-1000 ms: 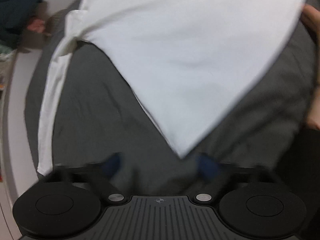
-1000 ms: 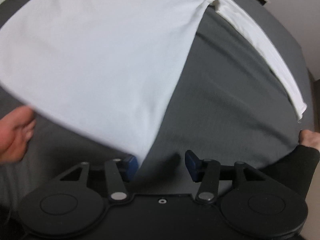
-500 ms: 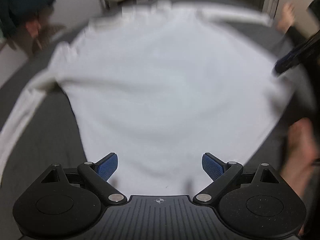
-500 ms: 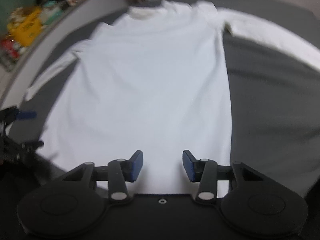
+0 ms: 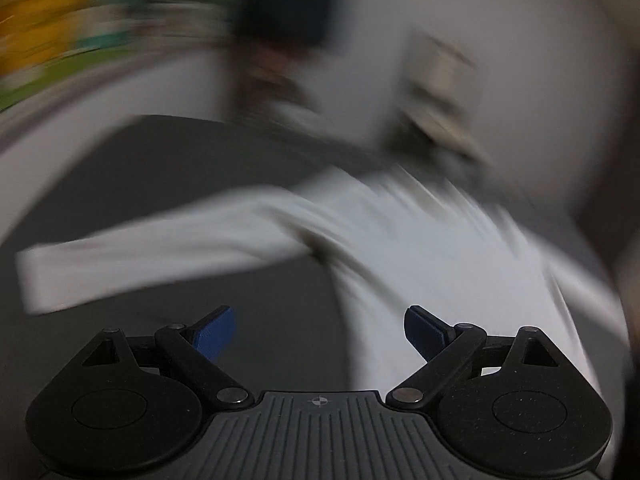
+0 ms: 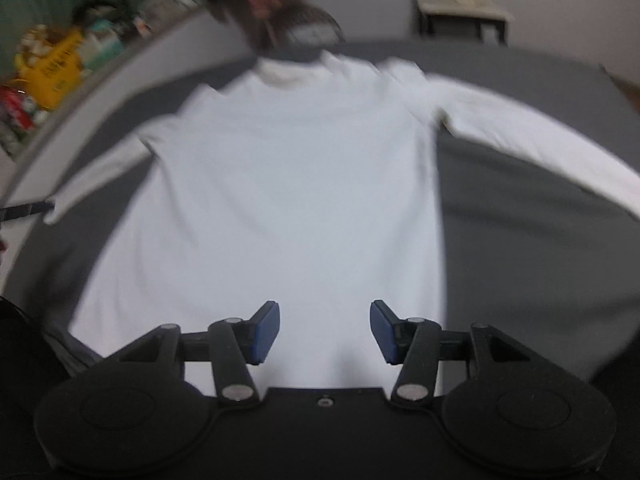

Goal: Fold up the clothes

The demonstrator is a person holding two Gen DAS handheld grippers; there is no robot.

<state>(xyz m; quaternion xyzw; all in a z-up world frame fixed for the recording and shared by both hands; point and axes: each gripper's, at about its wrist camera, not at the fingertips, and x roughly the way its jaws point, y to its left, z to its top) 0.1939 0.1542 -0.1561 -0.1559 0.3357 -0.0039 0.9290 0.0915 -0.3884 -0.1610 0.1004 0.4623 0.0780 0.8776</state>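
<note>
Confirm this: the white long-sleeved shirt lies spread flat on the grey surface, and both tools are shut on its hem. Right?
Not quite. The white long-sleeved shirt lies spread on the grey surface, but both tools are open and hold nothing: the right tool in the right wrist view, the left tool in the left.

The white long-sleeved shirt (image 6: pixel 288 184) is soft matt cloth; the grey bedsheet (image 6: pixel 520 240) beneath looks matt too (finely ribbed).

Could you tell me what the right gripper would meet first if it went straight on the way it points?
Probably the white long-sleeved shirt, spread flat on the dark grey cloth surface. The open right gripper points over its hem; its height is unclear.
</note>
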